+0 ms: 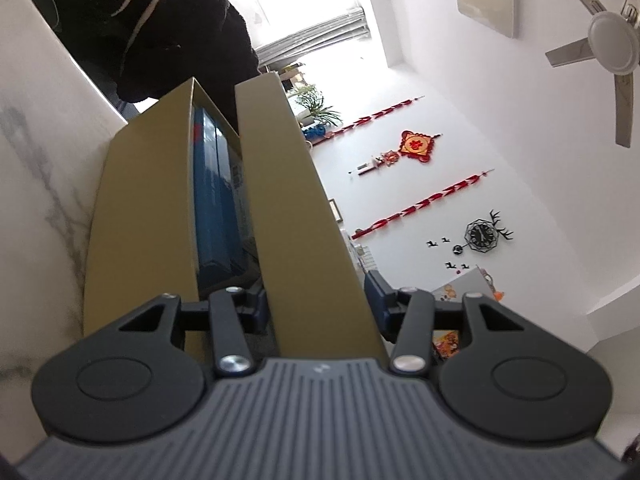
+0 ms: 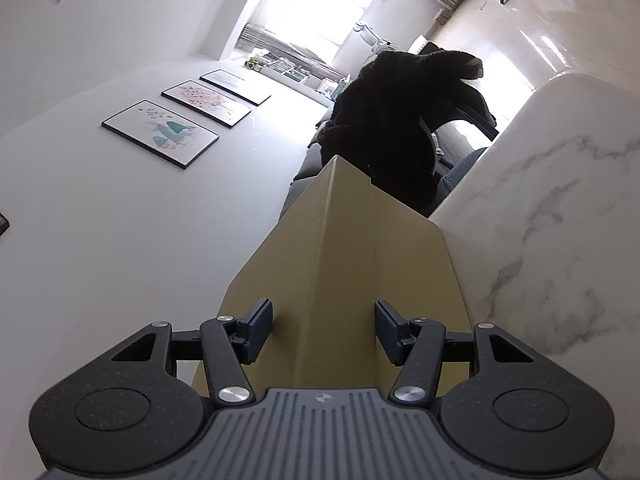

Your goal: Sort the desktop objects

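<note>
- The left gripper [image 1: 318,304] is pointing level, rolled onto its side so the room looks tipped over, and its jaws are pinching one wall [image 1: 296,208] of a cardboard box [image 1: 144,208].
- The right gripper [image 2: 324,330] is tilting slightly downward, also rolled sideways; its jaws are straddling a folded flap [image 2: 344,264] of the same box, but whether the pads are actually pressing on the cardboard I cannot tell.
- The box is sitting against a white marble tabletop [image 1: 44,152] with grey veining, between the two grippers.
- It is olive-tan, matte, flat-sided cardboard with crisp folded edges, and its top is standing open.
- Blue, glossy, book-like items [image 1: 218,200] are standing inside in a row, one showing a small red mark.
- A person in a fuzzy black fleece garment [image 1: 176,28] is leaning behind the box.
- A wall clock [image 1: 482,236] with antlers and a red knot ornament [image 1: 418,146] are hanging on the white wall.
</note>
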A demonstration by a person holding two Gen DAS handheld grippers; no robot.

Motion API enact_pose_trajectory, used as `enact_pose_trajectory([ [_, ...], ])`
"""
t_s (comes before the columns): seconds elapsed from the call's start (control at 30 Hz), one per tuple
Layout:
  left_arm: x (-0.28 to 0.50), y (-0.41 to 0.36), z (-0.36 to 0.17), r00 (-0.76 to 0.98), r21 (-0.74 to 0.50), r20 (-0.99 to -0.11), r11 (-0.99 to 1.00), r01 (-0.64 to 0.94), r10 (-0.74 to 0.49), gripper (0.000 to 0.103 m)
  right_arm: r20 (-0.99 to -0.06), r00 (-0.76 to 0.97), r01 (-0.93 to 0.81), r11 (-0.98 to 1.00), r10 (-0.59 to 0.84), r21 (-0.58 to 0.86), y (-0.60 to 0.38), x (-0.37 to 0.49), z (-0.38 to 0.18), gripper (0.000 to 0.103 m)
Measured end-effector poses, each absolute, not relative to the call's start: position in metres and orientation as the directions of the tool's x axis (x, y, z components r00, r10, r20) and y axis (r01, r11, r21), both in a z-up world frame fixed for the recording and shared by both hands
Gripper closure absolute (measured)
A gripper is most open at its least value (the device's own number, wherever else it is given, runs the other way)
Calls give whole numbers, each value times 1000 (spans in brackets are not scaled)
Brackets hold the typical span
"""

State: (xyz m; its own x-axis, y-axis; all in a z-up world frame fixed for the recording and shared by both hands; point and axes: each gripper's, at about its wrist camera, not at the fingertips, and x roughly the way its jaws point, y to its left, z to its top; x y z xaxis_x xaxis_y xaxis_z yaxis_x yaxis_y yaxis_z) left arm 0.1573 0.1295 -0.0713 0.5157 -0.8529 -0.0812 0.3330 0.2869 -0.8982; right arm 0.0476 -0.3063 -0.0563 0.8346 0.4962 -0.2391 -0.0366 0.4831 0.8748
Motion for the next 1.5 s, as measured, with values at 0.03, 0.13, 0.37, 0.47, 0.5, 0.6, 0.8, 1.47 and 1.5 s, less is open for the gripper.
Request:
enact_pose_trajectory([
  [0.03, 157, 129, -71, 518, -897, -85, 292, 333, -851, 57, -241, 834, -34, 482, 497, 876, -306, 48, -57, 44],
  [0.13, 157, 129, -71, 524, -891, -94, 306, 335, -846, 57, -242, 833, -30, 478, 498, 878, -306, 50, -60, 44],
  [0.37, 158, 129, -68, 545, -877, -120, 346, 333, -830, 55, -243, 828, -33, 476, 505, 879, -306, 55, -62, 44],
  [0.47, 159, 128, -67, 550, -867, -139, 369, 334, -823, 54, -250, 829, -27, 483, 500, 875, -305, 58, -62, 44],
  [0.5, 160, 127, -67, 551, -863, -146, 378, 335, -821, 54, -254, 829, -25, 487, 498, 873, -304, 59, -62, 44],
  [0.6, 158, 125, -62, 559, -841, -163, 411, 352, -813, 53, -266, 829, -17, 498, 492, 867, -304, 61, -64, 44],
  [0.8, 160, 122, -59, 576, -820, -185, 448, 355, -796, 50, -275, 830, -12, 507, 486, 862, -304, 63, -64, 44],
  [1.47, 158, 114, -45, 637, -670, -275, 619, 411, -720, 39, -304, 851, -15, 598, 429, 801, -302, 66, -55, 48],
  [1.5, 157, 114, -44, 640, -665, -279, 624, 409, -716, 39, -309, 852, -14, 608, 423, 794, -301, 66, -53, 48],
])
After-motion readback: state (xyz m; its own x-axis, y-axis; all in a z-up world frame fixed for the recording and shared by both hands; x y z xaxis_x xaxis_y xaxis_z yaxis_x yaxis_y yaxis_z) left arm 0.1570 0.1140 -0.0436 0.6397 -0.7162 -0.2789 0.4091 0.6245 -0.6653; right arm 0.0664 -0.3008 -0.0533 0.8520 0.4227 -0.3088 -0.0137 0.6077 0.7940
